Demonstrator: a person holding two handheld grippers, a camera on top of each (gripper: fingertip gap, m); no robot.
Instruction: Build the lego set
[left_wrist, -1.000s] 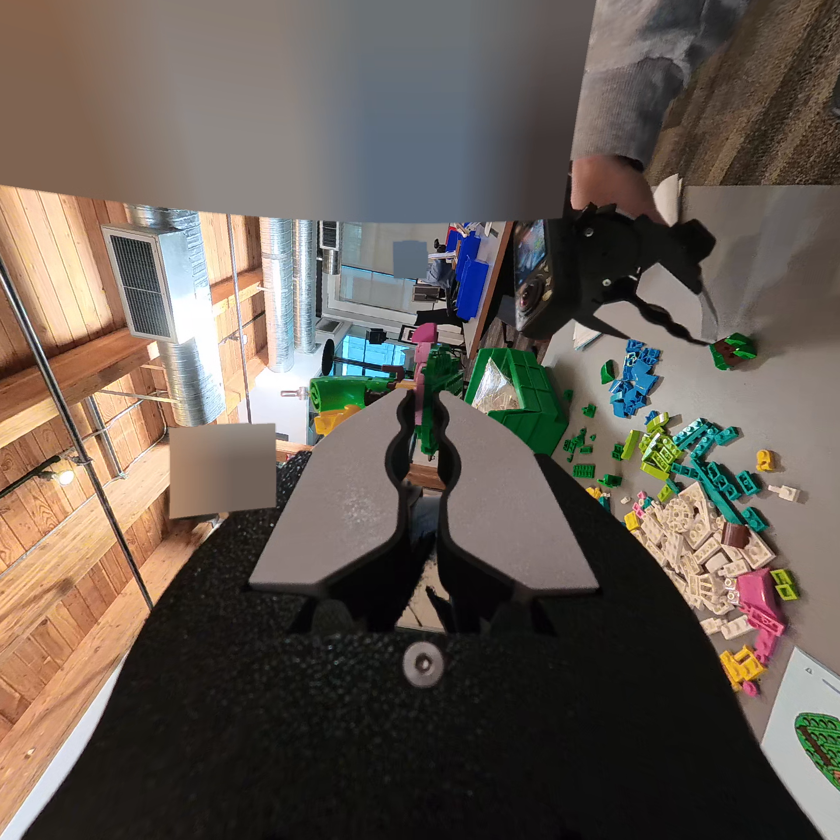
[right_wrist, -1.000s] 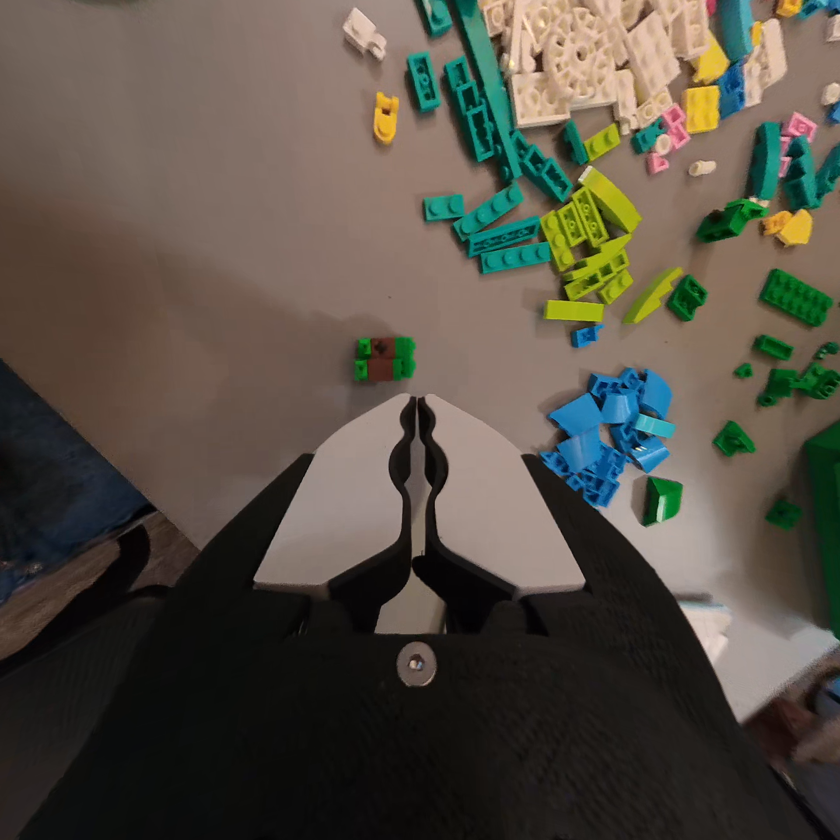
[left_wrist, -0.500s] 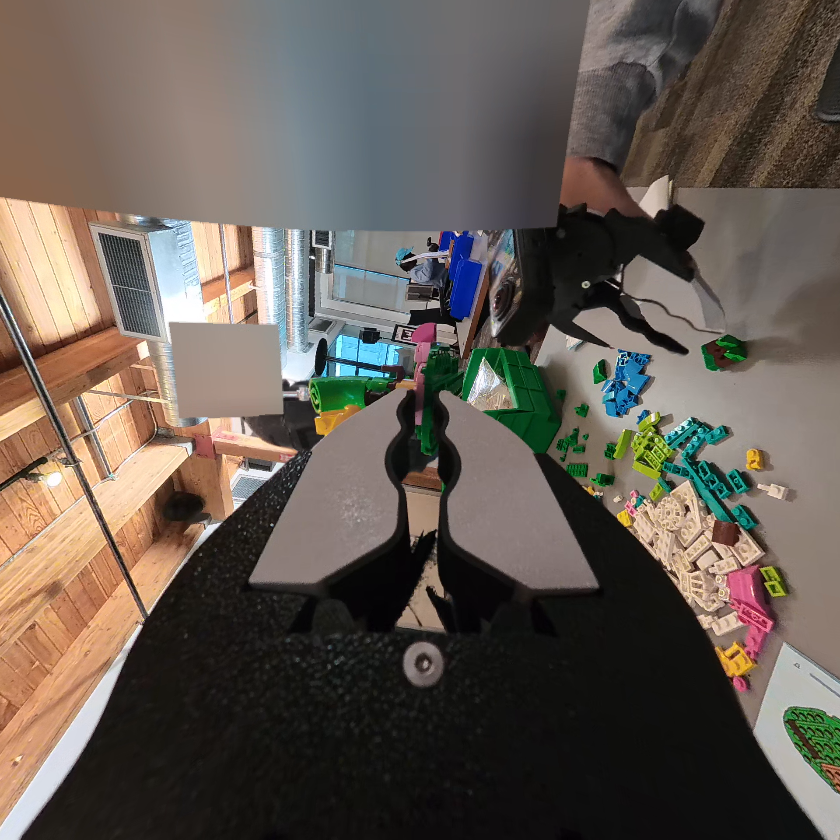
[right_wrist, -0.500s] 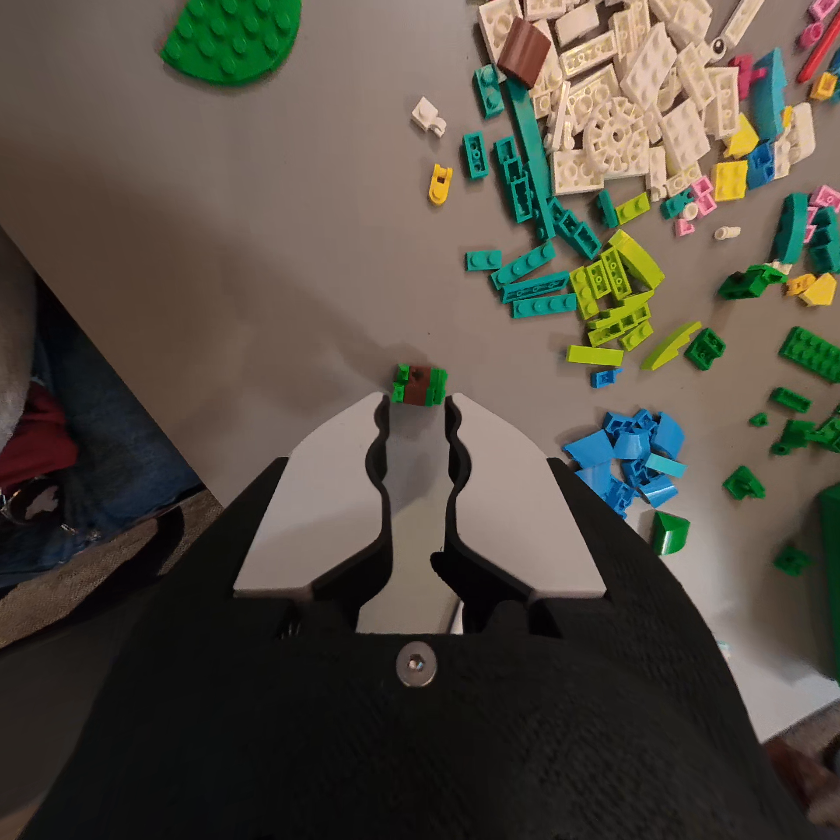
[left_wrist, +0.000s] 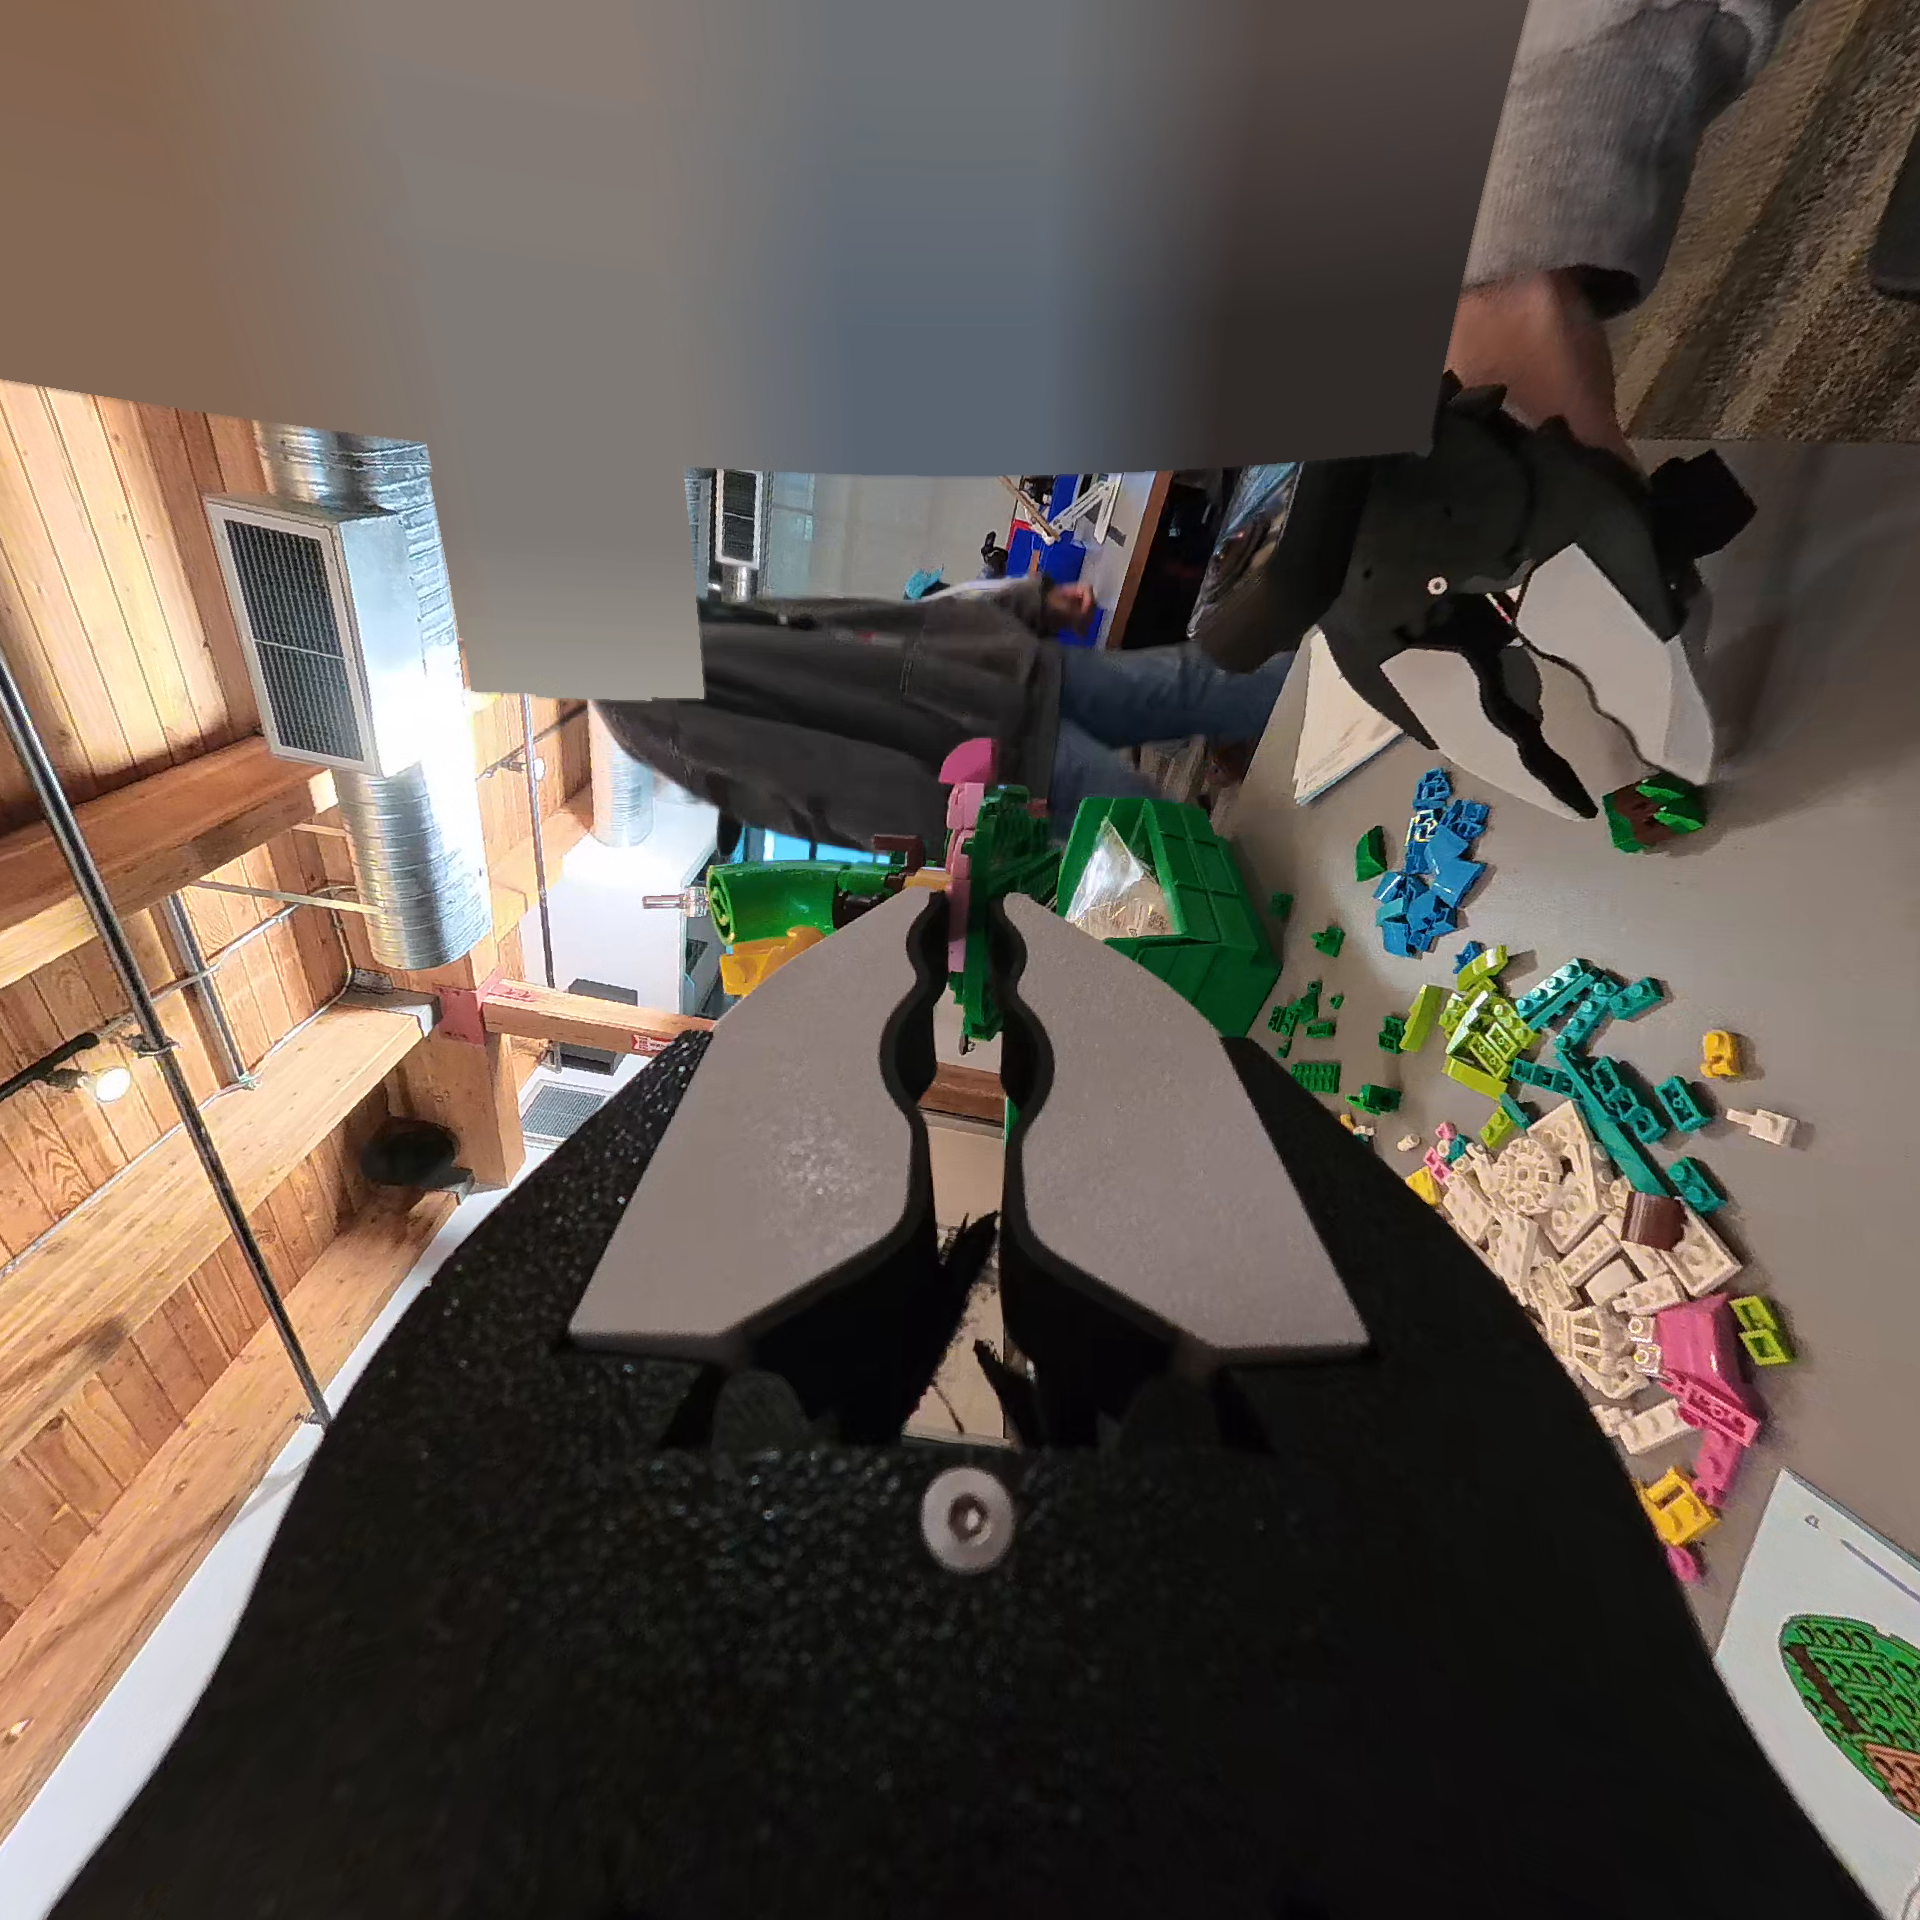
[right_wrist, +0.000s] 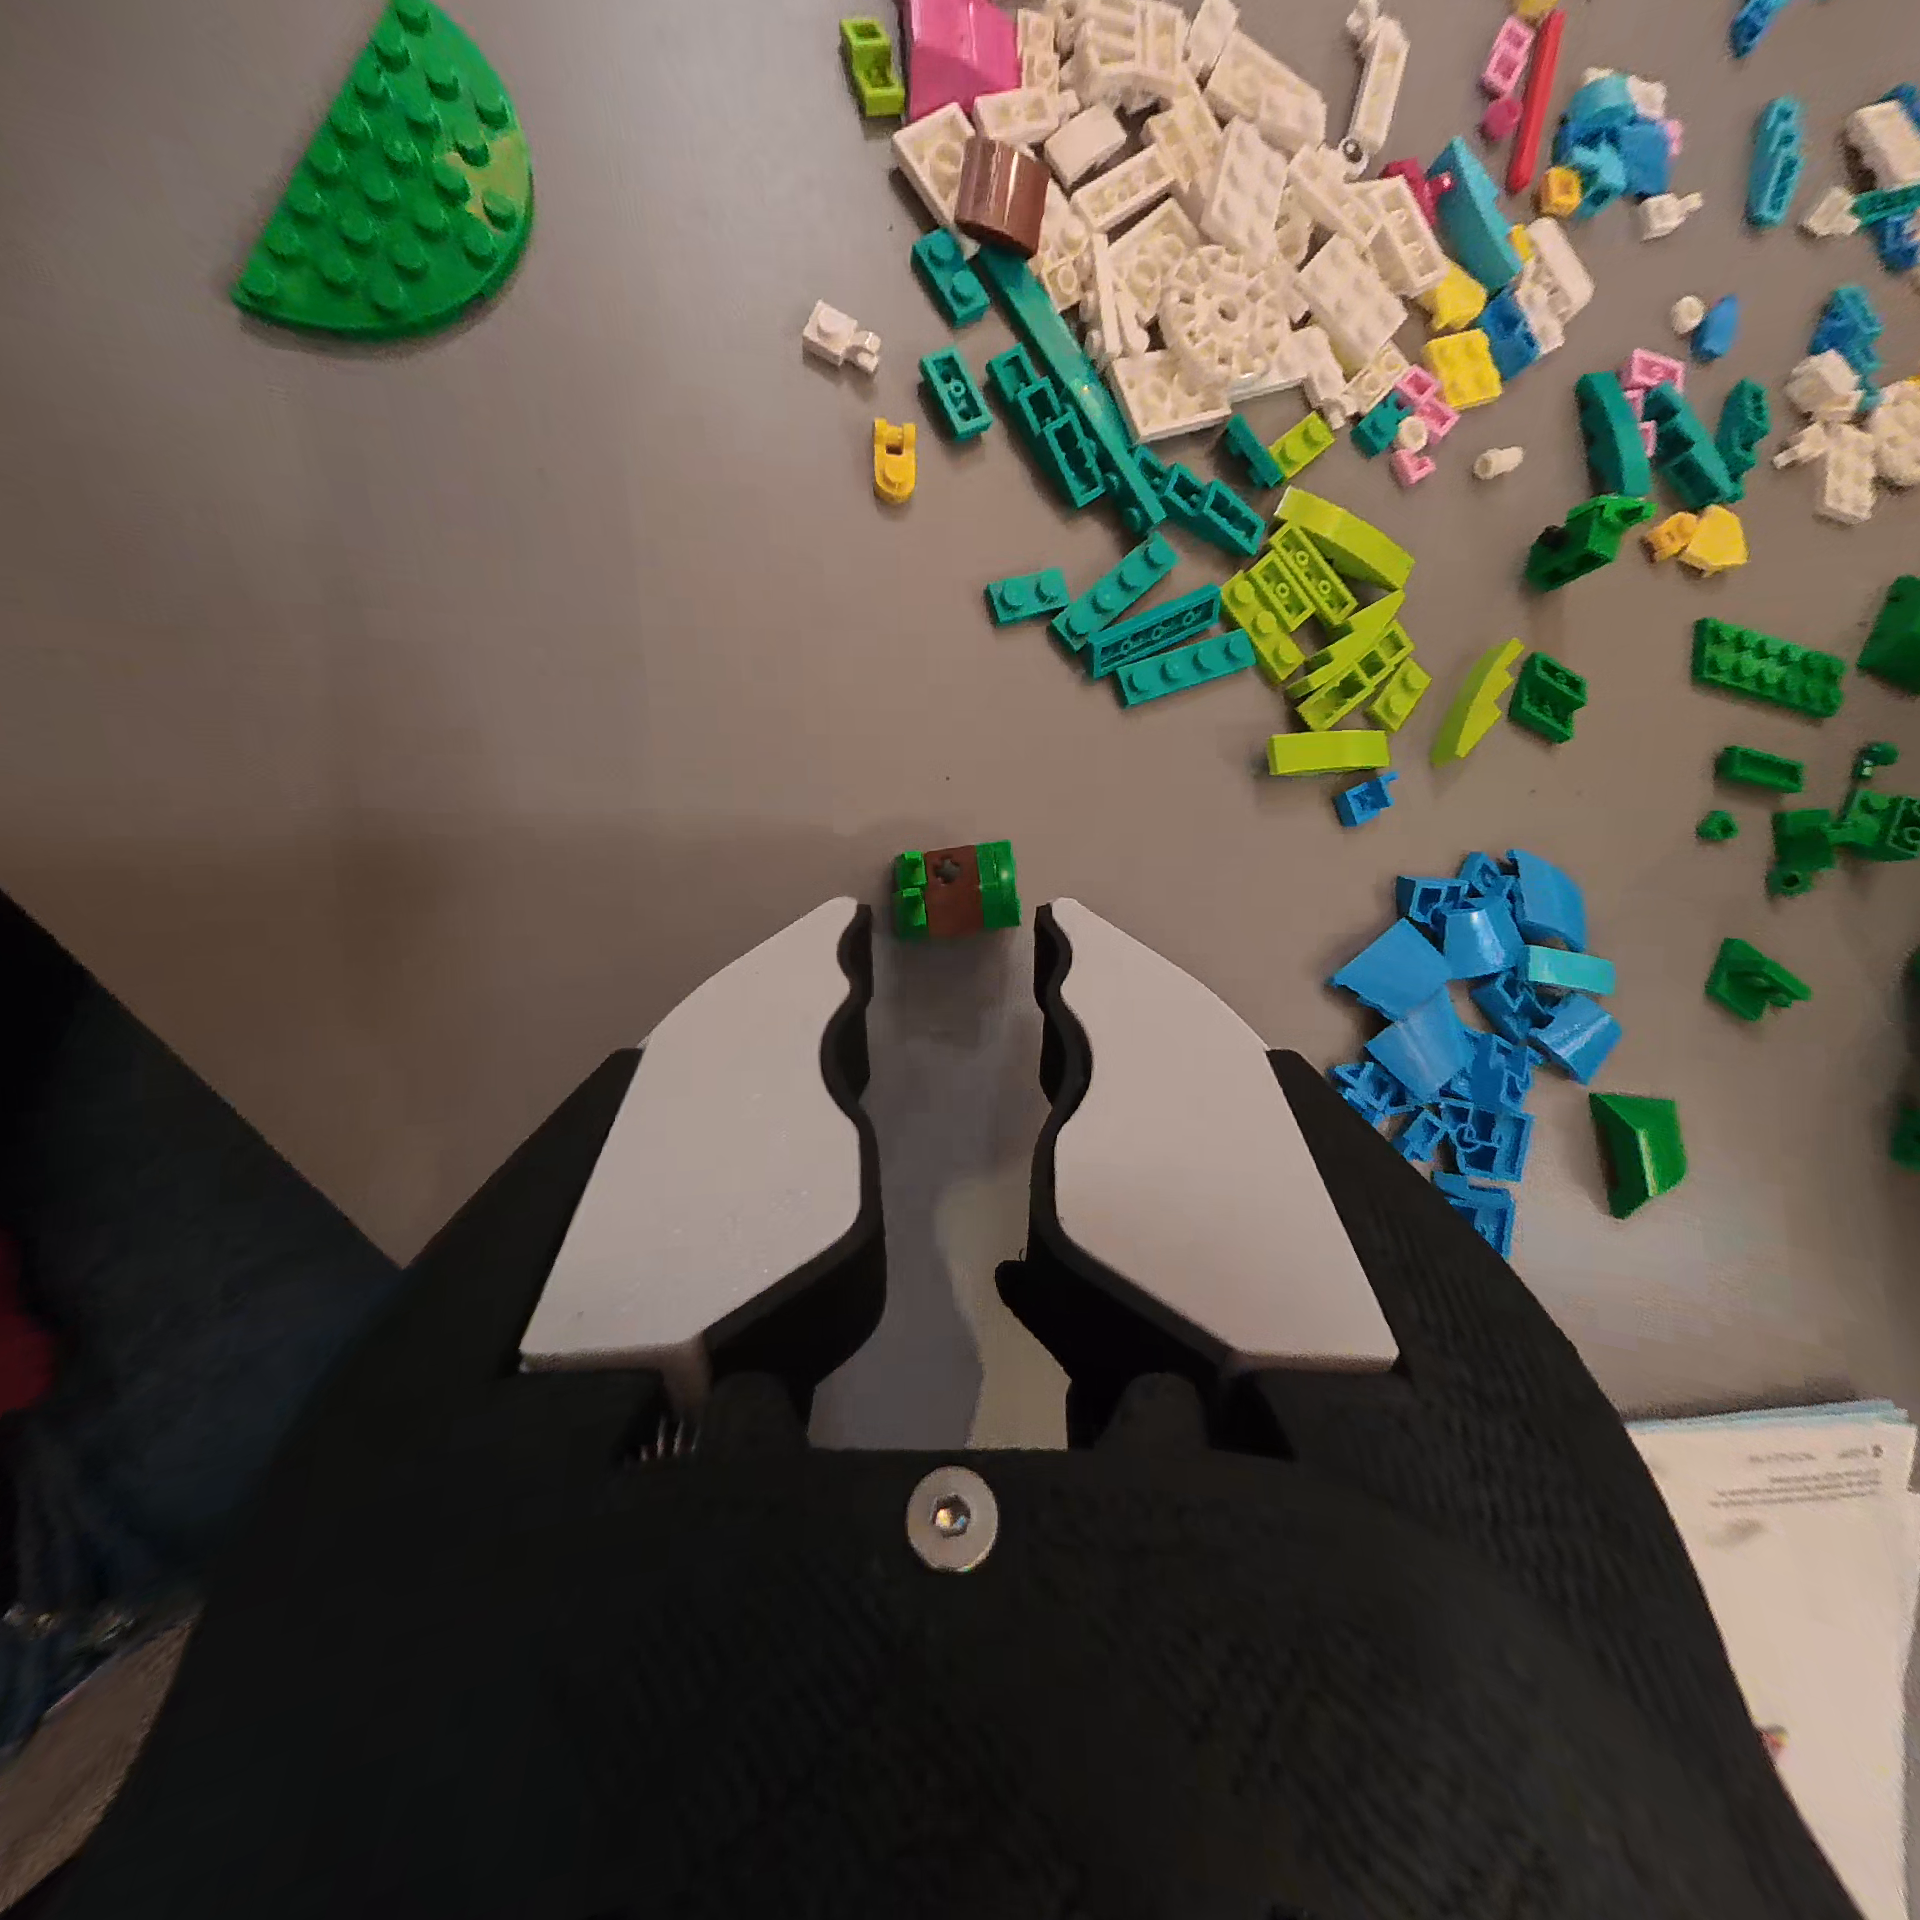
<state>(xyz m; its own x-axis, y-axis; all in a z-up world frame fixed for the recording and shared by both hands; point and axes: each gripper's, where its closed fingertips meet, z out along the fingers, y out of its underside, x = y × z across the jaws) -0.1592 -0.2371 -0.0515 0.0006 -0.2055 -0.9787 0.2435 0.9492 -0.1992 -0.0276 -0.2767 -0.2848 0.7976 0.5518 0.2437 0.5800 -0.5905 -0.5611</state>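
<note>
A big blurred patch covers the top of the left wrist view, and the black body of each tool fills the lower half of its own view, hiding whatever lies beneath. The grey worktop (right_wrist: 416, 644) runs off every edge. On it a pile of white bricks (right_wrist: 1195, 239) is cut by the top edge, as is a pink piece (right_wrist: 951, 57); a paper booklet (right_wrist: 1797, 1621) is cut off at the lower right.

The left tool (left_wrist: 971, 914) is held up off the worktop, its fingers narrowed and pressing on a green and pink brick model (left_wrist: 982, 883). Only the model's thin edge shows between the fingers, so its shape is hard to make out; a green curved part (left_wrist: 774, 899) sticks out to the left. Behind it stands a green bin (left_wrist: 1174, 914).

The right tool (right_wrist: 951, 914) hovers low over the worktop with its fingers wide apart and nothing gripped. A small green and brown block (right_wrist: 956, 888) lies on the worktop just ahead of the tips, between them but clear of both pads. A half-round green plate (right_wrist: 384, 187) lies well apart at the upper left, and a heap of blue bricks (right_wrist: 1475, 1029) lies to the right.

A second ago the right tool's fingers were nearly shut and farther back from the block; half a second ago they were partly open. The left tool's grip looks unchanged.
</note>
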